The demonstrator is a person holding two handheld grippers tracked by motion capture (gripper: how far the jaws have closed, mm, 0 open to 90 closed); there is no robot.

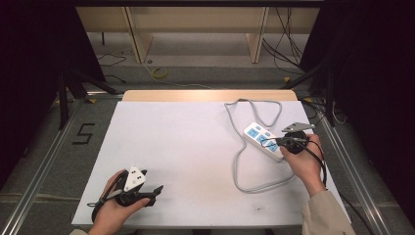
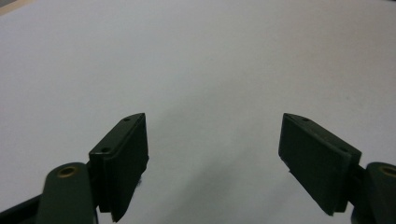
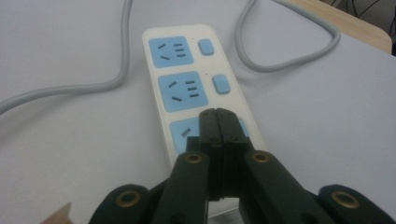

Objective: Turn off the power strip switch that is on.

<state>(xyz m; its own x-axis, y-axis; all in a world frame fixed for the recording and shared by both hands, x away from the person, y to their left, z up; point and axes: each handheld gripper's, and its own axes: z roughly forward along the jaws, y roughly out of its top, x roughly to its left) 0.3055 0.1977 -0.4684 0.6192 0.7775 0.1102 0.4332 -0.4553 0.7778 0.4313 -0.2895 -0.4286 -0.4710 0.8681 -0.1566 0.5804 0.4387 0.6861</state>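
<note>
Two grippers: one person holds both at a white table (image 1: 195, 161).
High view, power strip: the white power strip (image 1: 260, 139) with blue sockets lies on the right side of the table, and its grey cord (image 1: 239, 161) loops around it.
High view, right gripper: the right gripper (image 1: 279, 142) sits over the near end of the power strip, with the person's right hand (image 1: 306, 164) behind it.
High view, left gripper: the left gripper (image 1: 154, 192) rests low at the near left of the table, well apart from the power strip, held by the left hand (image 1: 113, 211).
Left gripper view, jaws: the two black jaws stand wide apart with nothing between them, over bare table.
Right gripper view, jaws: the two black jaws are pressed tight together, with nothing between them, and their tips point down at the nearest blue socket.
Right gripper view, switches: two blue switches (image 3: 206, 47) sit beside the two far sockets; the jaws cover the spot beside the near socket.
Touching or not: I cannot tell if the tips touch the power strip.
Step now: it looks like the right gripper is going to push something at the near end of the power strip, maybe its switch.
Next move: the closed tips need to line up on that spot and press straight down, gently, so the power strip does not slide.
</note>
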